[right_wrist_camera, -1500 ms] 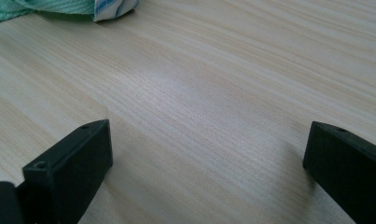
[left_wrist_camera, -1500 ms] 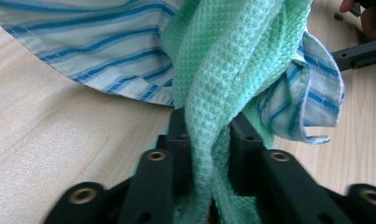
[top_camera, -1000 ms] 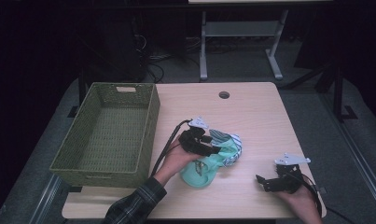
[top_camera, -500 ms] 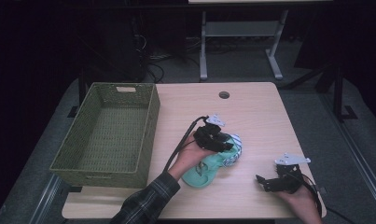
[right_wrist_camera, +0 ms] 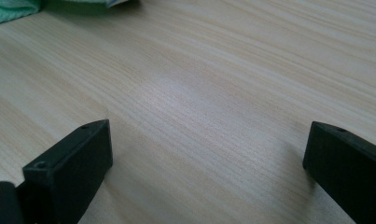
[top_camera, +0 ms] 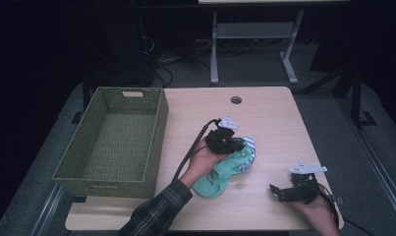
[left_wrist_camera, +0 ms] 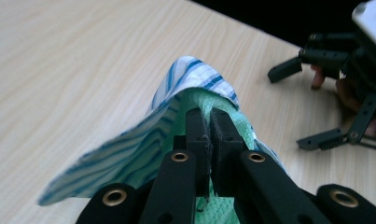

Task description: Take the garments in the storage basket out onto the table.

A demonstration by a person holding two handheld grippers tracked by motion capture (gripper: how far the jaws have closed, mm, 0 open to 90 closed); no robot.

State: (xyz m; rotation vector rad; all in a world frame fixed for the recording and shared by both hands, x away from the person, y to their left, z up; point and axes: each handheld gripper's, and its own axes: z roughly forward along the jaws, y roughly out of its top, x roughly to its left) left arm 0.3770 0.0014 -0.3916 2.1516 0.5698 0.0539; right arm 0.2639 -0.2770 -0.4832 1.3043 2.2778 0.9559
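A green cloth (top_camera: 216,178) lies crumpled at the table's front middle, with a blue-and-white striped cloth (top_camera: 249,149) bunched against its far right end. My left gripper (top_camera: 237,144) sits on this pile. Its jaws have just been closing and now stand shut. In the left gripper view the left gripper (left_wrist_camera: 209,114) pinches the green cloth (left_wrist_camera: 244,126), and the striped cloth (left_wrist_camera: 195,74) rises in a fold over the tips. My right gripper (top_camera: 279,191) rests near the front right edge, open and apart from the cloths, and its own view shows the right gripper (right_wrist_camera: 206,128) with bare wood between its fingers.
An empty green woven basket (top_camera: 156,129) stands on the left side of the table. A round cable hole (top_camera: 236,100) sits near the far edge. The left gripper view also takes in the right gripper (left_wrist_camera: 286,109), off to the right. Dark floor and a metal frame lie beyond the table.
My left gripper has moved right and slightly farther over the cloths, and its jaws went from open to shut on the fabric. The right gripper stayed where it was.
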